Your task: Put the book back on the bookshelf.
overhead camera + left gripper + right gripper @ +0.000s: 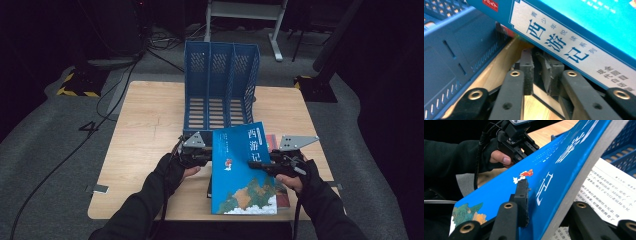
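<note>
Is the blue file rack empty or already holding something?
Empty: the blue file rack shows bare slotted floors in all three compartments; the blue book is held in front of it.

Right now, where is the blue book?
In the high view the blue book is at the table's near edge, just in front of the blue file rack, between the left gripper and the right gripper.

The blue file rack (220, 87) stands just beyond the raised blue book (242, 170), its three slots open toward the book. Left of the rack the bench (145, 125) lies bare; under the book, more books (281, 192) crowd the surface.
</note>
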Motion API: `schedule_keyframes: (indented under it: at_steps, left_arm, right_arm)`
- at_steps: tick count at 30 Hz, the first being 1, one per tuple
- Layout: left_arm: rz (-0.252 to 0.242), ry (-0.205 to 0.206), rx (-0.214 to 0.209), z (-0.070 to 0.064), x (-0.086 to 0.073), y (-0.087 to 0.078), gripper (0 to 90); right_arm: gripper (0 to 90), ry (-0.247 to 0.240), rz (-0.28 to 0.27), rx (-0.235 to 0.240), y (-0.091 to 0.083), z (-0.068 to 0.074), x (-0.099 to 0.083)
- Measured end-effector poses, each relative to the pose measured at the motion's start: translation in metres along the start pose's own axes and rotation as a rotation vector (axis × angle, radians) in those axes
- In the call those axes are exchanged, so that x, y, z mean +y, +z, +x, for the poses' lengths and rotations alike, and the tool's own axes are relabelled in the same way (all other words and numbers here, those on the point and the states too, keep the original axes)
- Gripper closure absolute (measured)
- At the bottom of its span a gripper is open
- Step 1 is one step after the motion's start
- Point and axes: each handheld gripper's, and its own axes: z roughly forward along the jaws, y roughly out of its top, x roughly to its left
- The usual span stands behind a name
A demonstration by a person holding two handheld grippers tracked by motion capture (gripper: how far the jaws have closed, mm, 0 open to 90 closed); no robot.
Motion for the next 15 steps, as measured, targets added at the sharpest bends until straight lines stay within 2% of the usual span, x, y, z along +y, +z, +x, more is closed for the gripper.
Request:
schedule_keyframes:
  at_steps: [2,6,9,11,15]
  left_arm:
    - [-0.015,0.005,0.005,0.000,0.003,-0.004,81.0]
    - [-0.075,-0.002,-0.021,0.002,0.012,-0.019,83.8]
    - [-0.074,0.001,-0.023,0.005,0.018,-0.022,84.3]
    - [-0.065,0.008,-0.002,0.007,0.023,-0.022,85.3]
    - [-0.090,-0.020,-0.031,0.011,0.029,-0.021,85.6]
  right_arm:
    - [70.1,-0.007,-0.009,0.000,-0.001,0.000,0.004]
    - [72.3,-0.022,-0.050,-0.007,-0.006,0.001,0.010]
    - [72.9,-0.034,-0.053,-0.022,-0.007,0.001,0.013]
    - [73.0,-0.049,-0.060,-0.024,-0.007,0.001,0.016]
    - [72.8,-0.061,-0.086,-0.032,-0.011,0.000,0.017]
